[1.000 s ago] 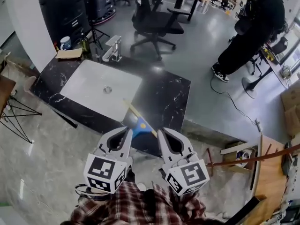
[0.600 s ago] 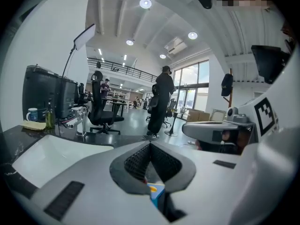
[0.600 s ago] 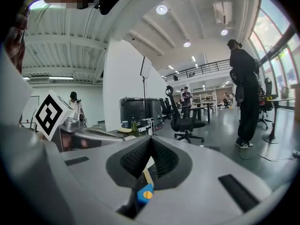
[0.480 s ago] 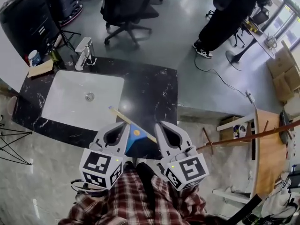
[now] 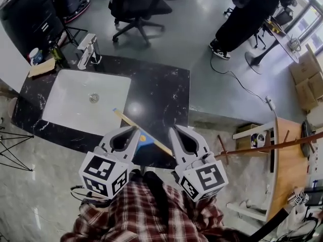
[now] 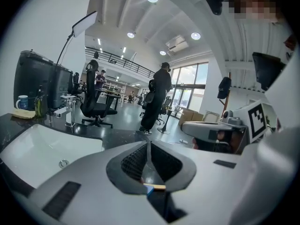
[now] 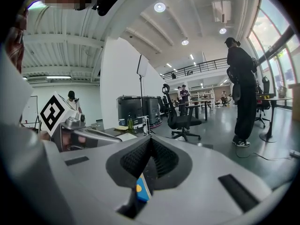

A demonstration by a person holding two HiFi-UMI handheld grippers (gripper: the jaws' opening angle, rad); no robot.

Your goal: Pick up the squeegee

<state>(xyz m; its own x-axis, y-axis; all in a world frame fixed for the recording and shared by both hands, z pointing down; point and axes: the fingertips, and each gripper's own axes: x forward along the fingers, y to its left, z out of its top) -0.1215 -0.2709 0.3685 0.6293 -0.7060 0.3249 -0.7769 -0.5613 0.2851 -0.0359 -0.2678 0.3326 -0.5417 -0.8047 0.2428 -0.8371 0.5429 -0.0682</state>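
The squeegee (image 5: 143, 130) lies on the black marble counter (image 5: 161, 95) near its front edge. It has a long wooden handle and a blue head. In the head view it runs slantwise between my two grippers. My left gripper (image 5: 133, 131) hovers just left of the blue head, shut and empty. Just right of the handle's near end is my right gripper (image 5: 175, 131), also shut with nothing in it. Below the closed jaws of the left gripper (image 6: 149, 145) a piece of the squeegee (image 6: 153, 188) shows. Under the right gripper (image 7: 151, 140) the blue head (image 7: 142, 189) shows.
A white sink (image 5: 75, 107) with a faucet (image 5: 88, 52) fills the counter's left half, with a cup (image 5: 34, 54) at its far corner. An office chair (image 5: 136, 4) and a standing person (image 5: 247, 14) are beyond. A wooden rack (image 5: 275, 145) stands at the right.
Both grippers have shifted a little along the counter's front edge, and the counter has slid left in the view. Their jaws stayed shut. The squeegee has not moved.
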